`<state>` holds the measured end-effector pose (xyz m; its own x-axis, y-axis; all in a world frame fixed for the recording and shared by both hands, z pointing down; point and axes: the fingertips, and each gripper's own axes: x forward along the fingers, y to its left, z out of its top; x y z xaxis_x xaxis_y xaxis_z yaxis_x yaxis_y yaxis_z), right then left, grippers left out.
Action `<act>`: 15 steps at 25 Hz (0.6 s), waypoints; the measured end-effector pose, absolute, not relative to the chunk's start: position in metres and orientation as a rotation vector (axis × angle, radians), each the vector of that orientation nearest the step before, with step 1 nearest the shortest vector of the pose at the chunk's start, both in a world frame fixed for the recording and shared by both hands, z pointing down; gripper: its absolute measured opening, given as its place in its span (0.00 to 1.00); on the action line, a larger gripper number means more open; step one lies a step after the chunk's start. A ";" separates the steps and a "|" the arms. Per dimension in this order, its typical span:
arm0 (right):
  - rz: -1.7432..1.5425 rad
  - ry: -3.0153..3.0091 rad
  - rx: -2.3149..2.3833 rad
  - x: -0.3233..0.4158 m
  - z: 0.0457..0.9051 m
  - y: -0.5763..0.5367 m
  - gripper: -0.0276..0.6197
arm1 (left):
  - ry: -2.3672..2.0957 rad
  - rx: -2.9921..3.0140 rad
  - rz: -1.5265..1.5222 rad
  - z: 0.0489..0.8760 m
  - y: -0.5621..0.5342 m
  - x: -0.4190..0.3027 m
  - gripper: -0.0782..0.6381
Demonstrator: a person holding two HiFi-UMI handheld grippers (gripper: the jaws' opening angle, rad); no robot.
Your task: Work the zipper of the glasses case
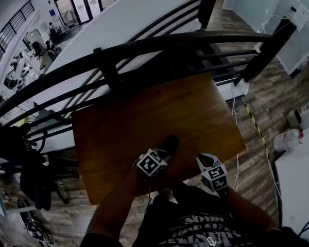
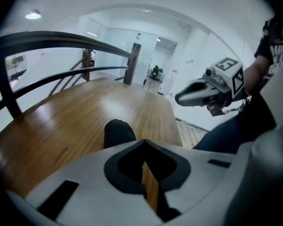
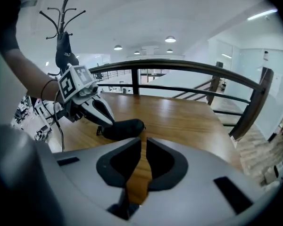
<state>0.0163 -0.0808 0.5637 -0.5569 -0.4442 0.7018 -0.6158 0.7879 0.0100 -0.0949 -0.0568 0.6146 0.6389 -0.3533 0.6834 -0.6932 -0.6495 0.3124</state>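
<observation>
Left gripper [image 2: 144, 144] is holding its jaws nearly pressed together, just a sliver of wooden worktop [image 2: 61, 126] showing between them, so it's pinching nothing. Its tips are sitting right at one end of the black glasses case [image 3: 123, 128], touching or almost, I can't tell which. The case is lying flat on the worktop near the person's edge. Right gripper [image 3: 144, 139] is hanging just beside it, off the worktop, jaws likewise almost together and empty. I'm not making out the zipper pull anywhere, so I'm guessing the grab isn't started. If I'm doing this, I'm spreading the left jaws to pin the case body, then bringing the right in low to nip the pull and dragging along the seam, not lifting
</observation>
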 end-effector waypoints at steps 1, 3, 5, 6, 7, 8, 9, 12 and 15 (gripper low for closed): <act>0.306 -2.259 0.808 0.022 0.556 -0.077 0.09 | -0.889 2.293 0.736 0.606 -0.053 -0.098 0.12; 0.319 -2.276 0.850 0.033 0.541 -0.074 0.06 | -1.079 2.289 0.668 0.584 -0.048 -0.106 0.12; 0.346 -2.295 0.878 0.043 0.528 -0.070 0.06 | -1.284 2.262 0.587 0.556 -0.036 -0.114 0.12; 0.360 -2.307 0.888 0.047 0.521 -0.068 0.05 | -1.390 2.228 0.517 0.538 -0.028 -0.121 0.12; 0.369 -2.324 0.891 0.049 0.515 -0.067 0.04 | -1.495 2.181 0.433 0.521 -0.020 -0.127 0.12; 0.369 -2.344 0.885 0.050 0.511 -0.068 0.04 | -1.592 2.125 0.350 0.506 -0.012 -0.133 0.12; 0.359 -2.368 0.871 0.051 0.508 -0.071 0.04 | -1.679 2.070 0.284 0.495 -0.006 -0.138 0.12; 0.280 -2.444 0.800 0.047 0.501 -0.084 0.04 | -1.898 1.959 0.177 0.473 0.008 -0.139 0.12; 0.220 -2.513 0.707 0.050 0.484 -0.089 0.04 | -2.072 1.870 0.055 0.443 0.016 -0.122 0.12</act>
<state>0.0500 -0.0892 0.4837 -0.7312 -0.4413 0.5202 -0.5249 0.8510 -0.0158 -0.1225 0.0165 0.4429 -0.0692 -0.9575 0.2800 -0.9709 0.1291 0.2016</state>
